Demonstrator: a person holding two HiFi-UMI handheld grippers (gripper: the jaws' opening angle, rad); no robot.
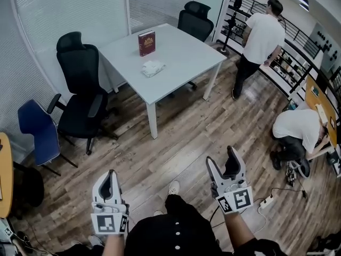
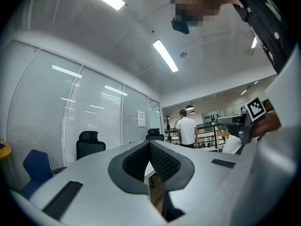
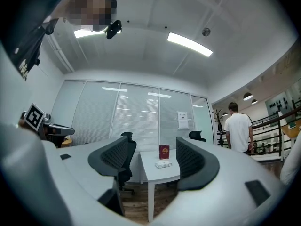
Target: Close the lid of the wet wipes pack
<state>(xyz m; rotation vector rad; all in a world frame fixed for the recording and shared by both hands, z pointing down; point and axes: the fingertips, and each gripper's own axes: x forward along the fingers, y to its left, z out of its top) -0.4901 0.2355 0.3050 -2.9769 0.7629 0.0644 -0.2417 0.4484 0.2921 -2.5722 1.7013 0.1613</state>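
Observation:
The white wet wipes pack (image 1: 153, 68) lies on a white table (image 1: 186, 57) across the room, next to an upright dark red book (image 1: 146, 42). In the right gripper view the pack (image 3: 163, 164) shows small between the jaws, far off. My left gripper (image 1: 110, 184) is held low at the bottom left, well short of the table, jaws shut with nothing between them. At the bottom right my right gripper (image 1: 226, 167) stands open and empty. In the left gripper view the gripper (image 2: 149, 145) has its pads pressed together.
Two black office chairs (image 1: 82, 89) (image 1: 194, 19) and a blue chair (image 1: 38, 132) stand round the table. One person stands (image 1: 261, 41) at shelves on the right; another crouches (image 1: 298, 137) by a desk. A power strip (image 1: 266, 200) lies on the wood floor.

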